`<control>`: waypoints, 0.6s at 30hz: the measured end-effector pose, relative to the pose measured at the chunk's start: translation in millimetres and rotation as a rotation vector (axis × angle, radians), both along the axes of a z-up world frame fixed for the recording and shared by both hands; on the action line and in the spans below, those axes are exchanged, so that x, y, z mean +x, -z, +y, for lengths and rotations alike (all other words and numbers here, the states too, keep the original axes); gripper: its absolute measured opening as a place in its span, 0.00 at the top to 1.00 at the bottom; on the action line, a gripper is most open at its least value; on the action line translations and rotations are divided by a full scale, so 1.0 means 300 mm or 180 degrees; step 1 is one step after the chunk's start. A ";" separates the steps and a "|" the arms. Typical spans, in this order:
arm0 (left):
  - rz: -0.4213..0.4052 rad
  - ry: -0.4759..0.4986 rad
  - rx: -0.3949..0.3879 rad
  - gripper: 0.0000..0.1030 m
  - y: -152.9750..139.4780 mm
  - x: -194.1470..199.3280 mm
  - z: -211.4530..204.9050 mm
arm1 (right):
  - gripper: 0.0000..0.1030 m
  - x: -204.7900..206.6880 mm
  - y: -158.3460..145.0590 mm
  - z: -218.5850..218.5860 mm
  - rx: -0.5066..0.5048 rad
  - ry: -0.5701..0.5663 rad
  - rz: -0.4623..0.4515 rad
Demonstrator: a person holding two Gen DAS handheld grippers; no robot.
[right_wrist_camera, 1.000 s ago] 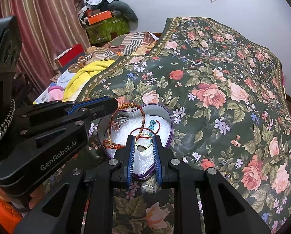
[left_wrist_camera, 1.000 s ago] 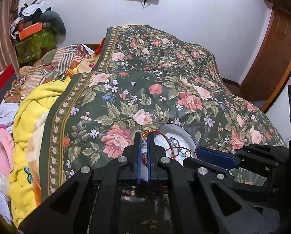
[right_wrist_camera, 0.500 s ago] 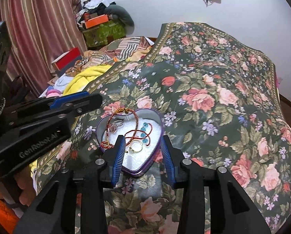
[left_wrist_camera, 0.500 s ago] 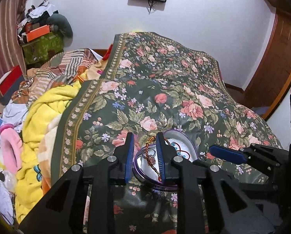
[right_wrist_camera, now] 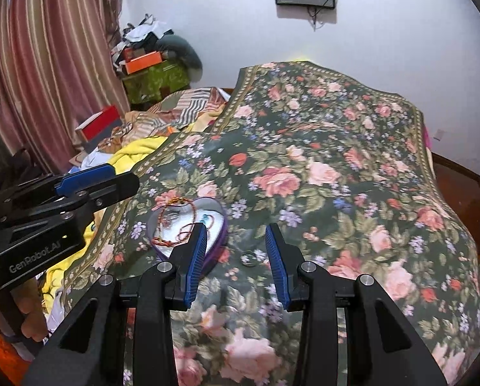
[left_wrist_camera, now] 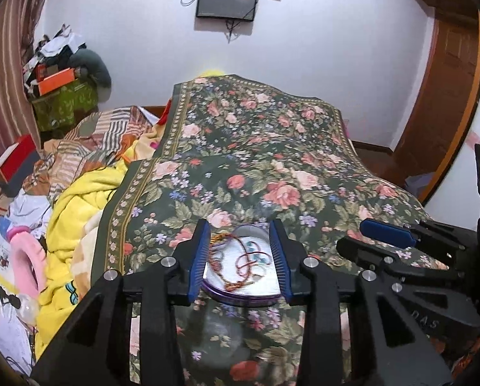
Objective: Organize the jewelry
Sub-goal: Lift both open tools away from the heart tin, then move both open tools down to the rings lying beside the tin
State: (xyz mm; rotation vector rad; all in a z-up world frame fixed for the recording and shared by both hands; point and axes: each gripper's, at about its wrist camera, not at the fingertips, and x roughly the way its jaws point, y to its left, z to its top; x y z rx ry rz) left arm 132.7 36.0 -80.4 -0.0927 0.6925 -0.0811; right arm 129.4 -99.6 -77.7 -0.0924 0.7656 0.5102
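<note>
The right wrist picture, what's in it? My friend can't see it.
The open right gripper hangs over a flowery bedspread, with a small ring lying between its fingers. A heart-shaped tin of bracelets sits just left.

**Bedroom surroundings**

Spread over the bed: a dark green floral bedspread (left_wrist_camera: 272,167) with pink roses and a patterned border. Bunched along its left edge, a yellow blanket (left_wrist_camera: 75,212), with a striped patchwork quilt (left_wrist_camera: 101,135) further back. Near the blanket, lower left, a pink fluffy item (left_wrist_camera: 27,257). Against the striped maroon curtain (right_wrist_camera: 46,64), a red box (right_wrist_camera: 99,125). In the far corner, a green box (right_wrist_camera: 156,80) topped by an orange box (right_wrist_camera: 143,61) and a heap of clothes. Mounted high on the white wall, a dark screen (left_wrist_camera: 227,0) with dangling cables. At right, a wooden door (left_wrist_camera: 446,96).
</note>
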 end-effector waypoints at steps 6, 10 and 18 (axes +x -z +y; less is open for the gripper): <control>0.0027 0.0148 0.0044 0.60 -0.008 -0.011 -0.079 | 0.67 -0.002 0.020 -0.105 -0.0004 0.0201 0.0049; 0.0134 0.0280 0.0010 0.60 0.015 -0.006 -0.134 | 0.67 0.002 0.055 -0.194 -0.0076 0.0384 0.0114; 0.0491 0.0570 -0.0064 0.60 0.130 0.019 -0.253 | 0.67 0.010 0.122 -0.344 -0.0131 0.0653 0.0318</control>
